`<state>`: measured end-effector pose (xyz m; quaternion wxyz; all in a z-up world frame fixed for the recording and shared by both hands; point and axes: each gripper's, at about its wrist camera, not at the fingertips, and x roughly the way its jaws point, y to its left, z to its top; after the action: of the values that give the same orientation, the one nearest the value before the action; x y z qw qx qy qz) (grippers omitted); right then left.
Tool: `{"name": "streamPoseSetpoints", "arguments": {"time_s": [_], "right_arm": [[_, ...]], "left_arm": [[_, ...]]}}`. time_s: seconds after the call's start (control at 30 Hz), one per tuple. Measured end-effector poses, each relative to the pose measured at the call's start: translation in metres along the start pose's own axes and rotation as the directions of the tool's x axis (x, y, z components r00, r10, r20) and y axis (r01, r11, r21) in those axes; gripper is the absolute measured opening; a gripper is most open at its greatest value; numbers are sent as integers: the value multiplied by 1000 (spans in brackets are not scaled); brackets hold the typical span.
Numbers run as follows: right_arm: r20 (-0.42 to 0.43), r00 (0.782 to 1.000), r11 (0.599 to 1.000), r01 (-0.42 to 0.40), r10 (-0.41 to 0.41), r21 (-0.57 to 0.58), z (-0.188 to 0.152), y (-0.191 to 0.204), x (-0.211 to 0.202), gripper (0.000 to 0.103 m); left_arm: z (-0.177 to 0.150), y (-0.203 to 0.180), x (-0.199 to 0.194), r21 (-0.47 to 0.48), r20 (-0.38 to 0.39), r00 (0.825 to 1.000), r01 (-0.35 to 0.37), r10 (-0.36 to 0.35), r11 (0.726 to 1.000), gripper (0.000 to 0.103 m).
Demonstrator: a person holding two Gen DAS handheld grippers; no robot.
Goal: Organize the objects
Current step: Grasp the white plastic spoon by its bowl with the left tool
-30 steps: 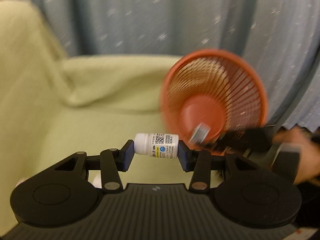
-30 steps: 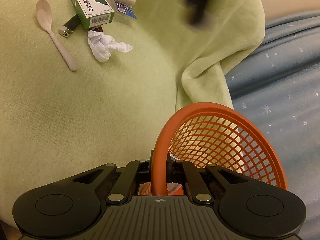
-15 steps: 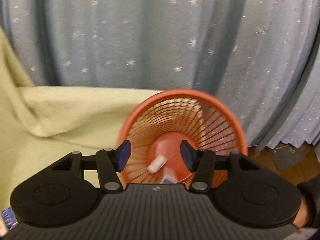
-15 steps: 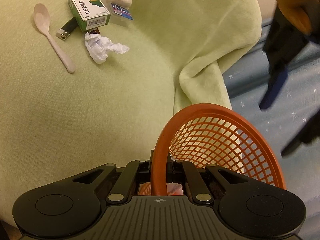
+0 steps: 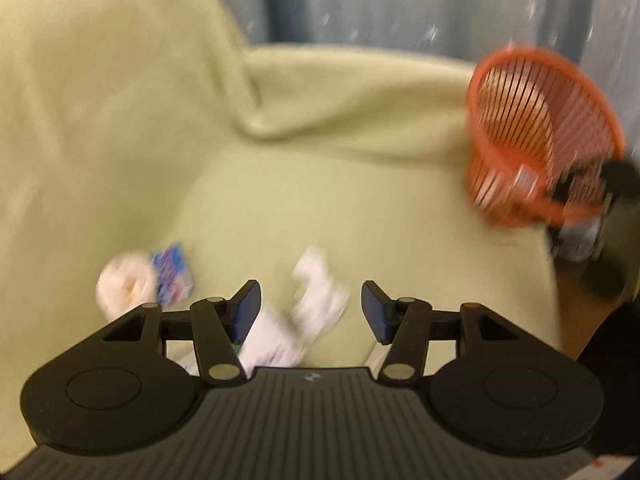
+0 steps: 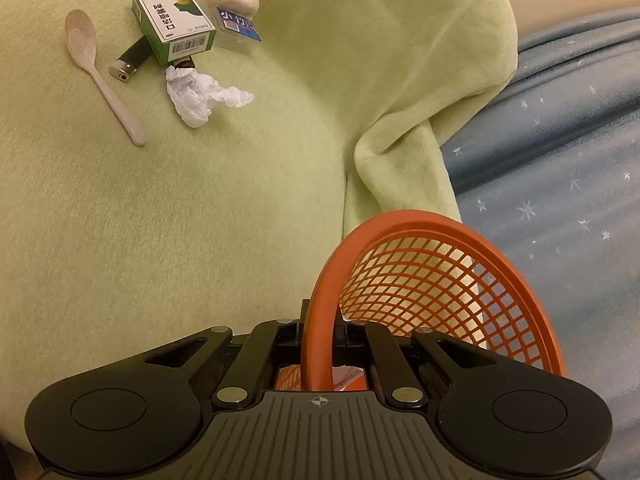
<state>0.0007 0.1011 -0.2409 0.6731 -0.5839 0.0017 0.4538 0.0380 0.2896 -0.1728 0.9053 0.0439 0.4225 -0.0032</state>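
Blur everywhere in our left view, but our left gripper [image 5: 311, 307] is spread wide, gripping nothing, above crumpled tissue [image 5: 318, 295] on the green blanket [image 5: 320, 184]. Right view: our right gripper [image 6: 320, 330] pinches the orange basket [image 6: 436, 276] rim; green box [image 6: 173, 20], spoon [image 6: 100, 72], lighter [image 6: 130, 60] sit well apart.

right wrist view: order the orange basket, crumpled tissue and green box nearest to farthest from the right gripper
1. orange basket: its rim is clamped in the right gripper.
2. crumpled tissue: out on the green blanket, ahead and to the left.
3. green box: just beyond the tissue, far left.
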Motion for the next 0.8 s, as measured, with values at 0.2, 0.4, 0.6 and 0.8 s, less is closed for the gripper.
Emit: {"name": "streamPoseSetpoints", "arguments": {"time_s": [0.2, 0.4, 0.6, 0.8], "right_arm": [[-1, 1000, 1000, -2, 2, -6, 0, 0, -1, 2], [-4, 1000, 1000, -6, 6, -6, 1, -1, 0, 2], [-7, 1000, 1000, -7, 7, -8, 2, -1, 1, 2], [-9, 1000, 1000, -13, 13, -10, 3, 0, 3, 2]], "left_arm": [[-64, -1, 21, 66, -104, 994, -27, 34, 997, 50], [-97, -14, 46, 154, -180, 984, 22, 6, 988, 50], [-104, -9, 63, 138, -208, 978, 60, -30, 989, 50], [-98, -4, 67, 132, -215, 975, 84, -54, 988, 47]]}}
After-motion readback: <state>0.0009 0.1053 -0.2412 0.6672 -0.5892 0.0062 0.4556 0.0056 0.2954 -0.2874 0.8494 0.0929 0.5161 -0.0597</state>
